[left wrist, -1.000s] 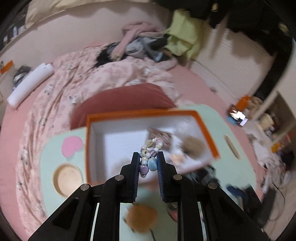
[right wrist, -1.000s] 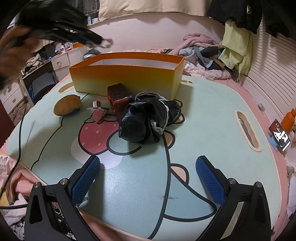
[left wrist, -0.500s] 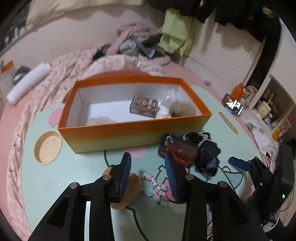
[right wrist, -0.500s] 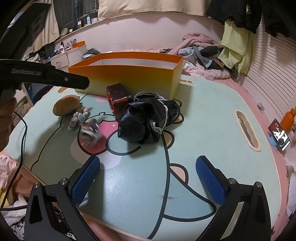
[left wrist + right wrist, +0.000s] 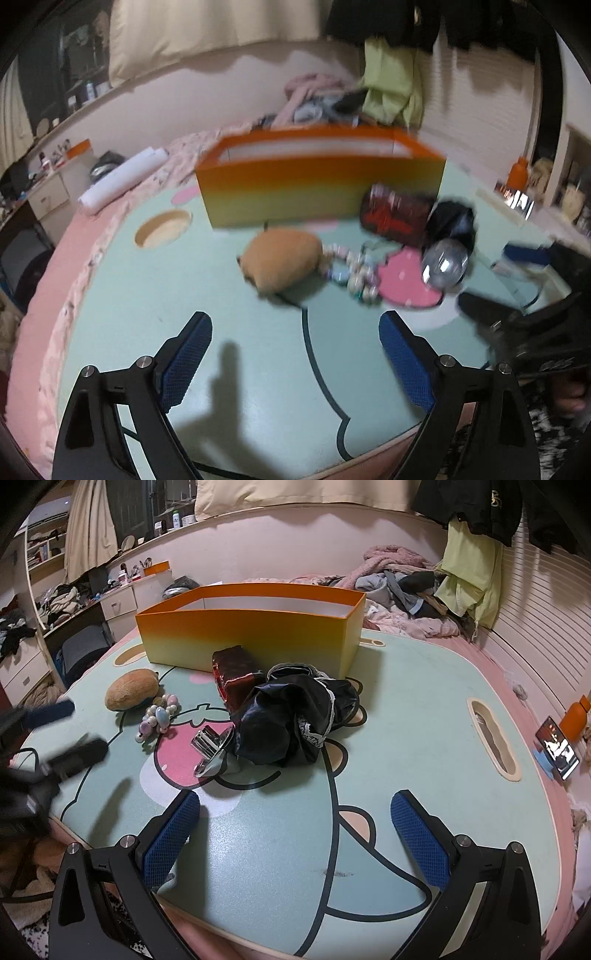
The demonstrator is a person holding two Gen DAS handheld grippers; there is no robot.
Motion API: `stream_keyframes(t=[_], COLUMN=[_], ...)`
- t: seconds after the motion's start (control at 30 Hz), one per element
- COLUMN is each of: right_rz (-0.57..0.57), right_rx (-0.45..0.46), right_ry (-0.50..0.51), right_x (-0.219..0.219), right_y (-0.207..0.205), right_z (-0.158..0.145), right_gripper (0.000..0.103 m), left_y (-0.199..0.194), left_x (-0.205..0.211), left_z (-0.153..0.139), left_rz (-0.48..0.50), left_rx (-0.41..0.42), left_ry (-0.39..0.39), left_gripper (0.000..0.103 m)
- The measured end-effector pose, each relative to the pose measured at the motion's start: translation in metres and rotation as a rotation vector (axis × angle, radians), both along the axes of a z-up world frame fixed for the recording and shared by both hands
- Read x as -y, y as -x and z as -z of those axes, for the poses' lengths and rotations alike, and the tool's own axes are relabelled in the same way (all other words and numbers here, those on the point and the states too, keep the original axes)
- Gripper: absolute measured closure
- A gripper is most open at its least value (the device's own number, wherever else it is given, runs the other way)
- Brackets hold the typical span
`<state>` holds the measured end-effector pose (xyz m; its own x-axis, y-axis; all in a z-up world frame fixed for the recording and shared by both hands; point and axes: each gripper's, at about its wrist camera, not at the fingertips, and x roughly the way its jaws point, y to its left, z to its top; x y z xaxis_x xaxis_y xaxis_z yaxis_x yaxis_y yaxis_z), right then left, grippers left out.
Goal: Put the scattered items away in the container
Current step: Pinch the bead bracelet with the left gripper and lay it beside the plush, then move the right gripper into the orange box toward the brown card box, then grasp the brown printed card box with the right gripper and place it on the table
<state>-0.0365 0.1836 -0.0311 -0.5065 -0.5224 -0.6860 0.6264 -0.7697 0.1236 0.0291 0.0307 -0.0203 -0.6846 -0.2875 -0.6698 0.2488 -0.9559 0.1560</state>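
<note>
The orange box (image 5: 251,638) stands at the far side of the mint table (image 5: 406,709); it also shows in the left wrist view (image 5: 317,188). In front of it lie a brown plush (image 5: 131,694) (image 5: 280,258), a bead bracelet (image 5: 159,718) (image 5: 354,269), a dark red wallet (image 5: 236,675) (image 5: 395,214), a black cloth (image 5: 295,716) (image 5: 452,221) and a shiny metal piece (image 5: 210,746) (image 5: 443,266). My left gripper (image 5: 295,354) is open and empty, low over the near table edge; it shows blurred at the left of the right wrist view (image 5: 70,731). My right gripper (image 5: 295,830) is open and empty.
A bed with a pile of clothes (image 5: 399,576) lies behind the table. A phone (image 5: 557,742) and an orange bottle (image 5: 576,716) are on the right. A desk with drawers (image 5: 118,605) stands on the left. The table has cut-out slots (image 5: 491,738).
My left gripper was shut on the bead bracelet above the box. It opened, the bracelet now lies on the table beside the plush, and the gripper pulled back and down.
</note>
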Motion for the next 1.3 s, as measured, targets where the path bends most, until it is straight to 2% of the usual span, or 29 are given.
stream_keyframes(t=[0.03,0.07,0.13,0.47,0.53,0.57,0.7,0.8,0.87,0.93,0.97,1.07,1.13,1.23,1.3], right_rz=[0.000,-0.001,-0.002,0.006,0.005,0.003,-0.055,-0.116,-0.166,-0.199,-0.188,-0.079,-0.047,0.001,0.024], right_rx=[0.000,0.000,-0.002,0.006,0.001,-0.012,-0.082,-0.096,-0.069,0.028,0.107,0.249,0.286,0.264,0.300], right_ry=[0.000,-0.003,-0.004,-0.011,-0.004,0.012,0.087,0.028,-0.026,-0.080,-0.113,-0.163,-0.211,-0.290,-0.323], right_x=[0.000,0.000,-0.002,-0.006,-0.007,-0.008,0.003,0.037,0.067,0.097,0.112,0.136,0.152,0.168,0.173], right_y=[0.000,0.000,0.000,0.002,0.003,0.003,0.008,0.033,0.060,0.092,0.113,0.151,0.161,0.174,0.181], right_z=[0.000,0.000,0.001,0.001,-0.006,-0.015,-0.075,-0.115,-0.129,-0.126,-0.118,-0.095,-0.082,-0.067,-0.054], right_gripper=[0.000,0.000,0.000,0.001,0.006,0.009,0.010,0.013,0.016,0.016,0.016,0.016,0.016,0.016,0.016], left_y=[0.002,0.004,0.006,0.002,0.002,0.000,0.000,0.000,0.000,0.000,0.000,-0.001,-0.001,-0.001,-0.001], left_x=[0.001,0.003,0.012,0.017,0.017,0.014,0.014,0.014,0.014,0.014,0.014,0.014,0.015,0.013,0.012], left_z=[0.002,0.004,0.007,0.011,0.011,0.009,0.009,0.009,0.009,0.008,0.008,0.007,0.006,0.006,0.005], left_rz=[0.005,0.004,0.007,0.009,0.012,0.012,0.012,0.012,0.013,0.015,0.016,0.021,0.024,0.027,0.030], left_rx=[-0.007,0.001,-0.006,-0.024,-0.026,-0.027,-0.026,-0.027,-0.027,-0.031,-0.035,-0.042,-0.046,-0.049,-0.051], left_ry=[-0.006,-0.011,-0.070,-0.067,-0.066,-0.064,-0.064,-0.064,-0.063,-0.062,-0.062,-0.064,-0.065,-0.064,-0.062], left_gripper=[0.002,0.000,0.000,0.000,0.000,0.000,0.000,0.000,0.000,0.000,0.000,0.000,0.000,0.000,0.000])
